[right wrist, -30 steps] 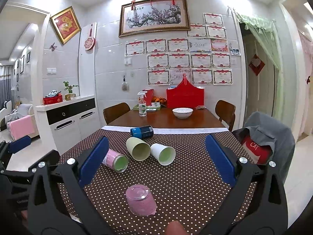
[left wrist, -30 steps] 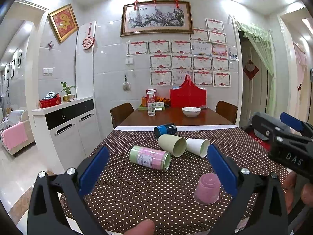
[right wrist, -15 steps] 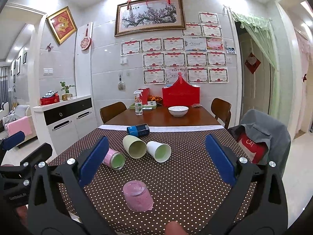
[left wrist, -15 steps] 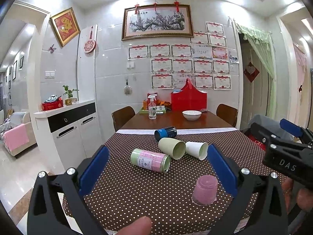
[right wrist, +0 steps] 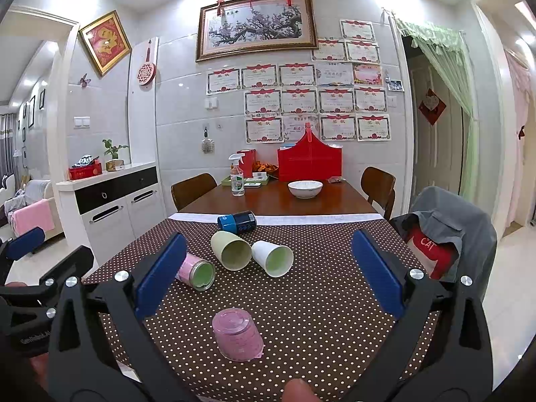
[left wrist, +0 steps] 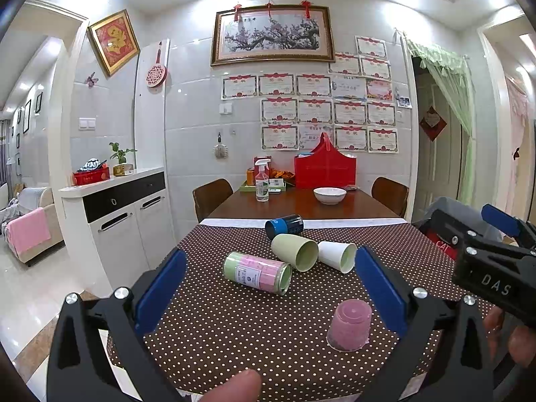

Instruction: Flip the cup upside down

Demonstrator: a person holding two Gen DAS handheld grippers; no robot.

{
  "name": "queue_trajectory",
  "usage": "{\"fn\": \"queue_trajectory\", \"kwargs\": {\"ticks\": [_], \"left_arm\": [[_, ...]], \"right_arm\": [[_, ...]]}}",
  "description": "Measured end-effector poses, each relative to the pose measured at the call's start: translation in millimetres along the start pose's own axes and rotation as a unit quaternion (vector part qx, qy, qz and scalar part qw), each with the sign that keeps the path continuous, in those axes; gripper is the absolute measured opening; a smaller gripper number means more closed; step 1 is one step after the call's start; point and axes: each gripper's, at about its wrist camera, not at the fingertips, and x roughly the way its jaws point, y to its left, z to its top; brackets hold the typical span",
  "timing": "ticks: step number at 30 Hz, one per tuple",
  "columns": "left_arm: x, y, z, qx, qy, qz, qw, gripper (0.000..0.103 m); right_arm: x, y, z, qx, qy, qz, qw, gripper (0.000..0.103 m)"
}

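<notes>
- Left gripper point(left wrist: 268, 288): held low at the near edge of the table, pointing forward and level over the cloth. Its blue-padded fingers point(left wrist: 160, 288) are spread wide with nothing between them. A fingertip of the holding hand shows at the bottom of the left wrist view.
- Pink-labelled can point(left wrist: 257, 272): lying on its side near the middle of the dotted tablecloth point(left wrist: 217, 328), left of the other lying cups.
- Pale green cup point(left wrist: 294, 252) and white cup point(left wrist: 336, 256): both on their sides, touching, mouths facing near. A blue can point(left wrist: 284, 226) lies just beyond them.
- Pink cup point(right wrist: 237, 334): standing mouth down on the cloth at the near side, apart from both grippers and from the lying cups.
- Right gripper point(right wrist: 268, 271): also level and low at the near edge, just right of the left one, fingers wide apart and holding nothing. The pink cup sits below the gap between them.
</notes>
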Motion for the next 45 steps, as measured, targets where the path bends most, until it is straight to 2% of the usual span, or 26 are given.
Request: {"fn": "queue_trajectory", "kwargs": {"ticks": [25,35,45], "left_arm": [[3.1,-9.3,-1.5,0.013,0.006,0.004,0.9999,0.099],[0.6,-9.8,-2.5,0.013,-0.008,-0.002,0.9999,0.099],[2.3,-10.5,-5.3,0.015,-0.006,0.013,0.9998,0.099]], "right_arm": [[0.3,3.0,0.9,0.004,0.004,-0.003,1.0,0.097],[3.6,4.1,0.7,0.006,0.011,-0.004,1.0,0.097],[4.7,1.4,-0.6,0.009,0.013,-0.002,1.0,0.097]]}}
